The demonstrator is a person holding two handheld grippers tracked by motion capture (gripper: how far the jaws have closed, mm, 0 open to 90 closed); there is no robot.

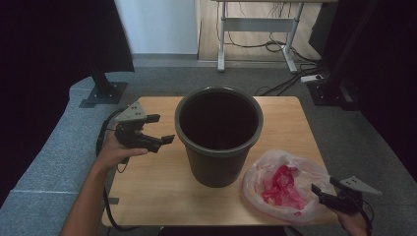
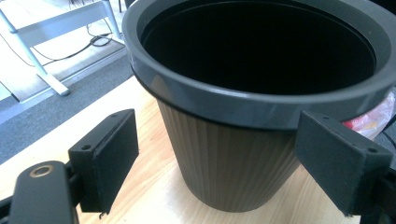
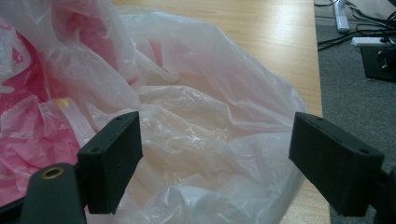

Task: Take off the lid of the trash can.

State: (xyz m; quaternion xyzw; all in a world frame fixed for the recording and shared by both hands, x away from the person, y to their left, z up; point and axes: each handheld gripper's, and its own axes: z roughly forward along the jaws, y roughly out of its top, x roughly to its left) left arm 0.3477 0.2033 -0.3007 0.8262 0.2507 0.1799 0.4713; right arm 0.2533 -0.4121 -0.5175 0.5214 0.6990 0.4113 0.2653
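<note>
Left gripper (image 1: 158, 132): jaws spread wide, nothing between them. It is held above the table (image 1: 147, 187) just left of the bin (image 1: 219, 162), apart from its wall. In the left gripper view the jaws frame the bin (image 2: 233, 163) below its grey rim, with clear gaps on both sides.

Right gripper (image 1: 327, 189): jaws spread wide, nothing clamped. It is held at the table's near right corner, at the right edge of the bag (image 1: 280, 184). In the right gripper view the bag (image 3: 196, 126) lies between and beyond the jaws; whether the pads touch the film cannot be told.

Bin: upright, mid-table, dark brown ribbed wall; its interior is too dark to read.

Bag: translucent plastic, crumpled, flat on the table just right of the bin's base, with red material (image 1: 280, 184) inside it.

Floor: grey carpet (image 1: 49, 147) around the table.
</note>
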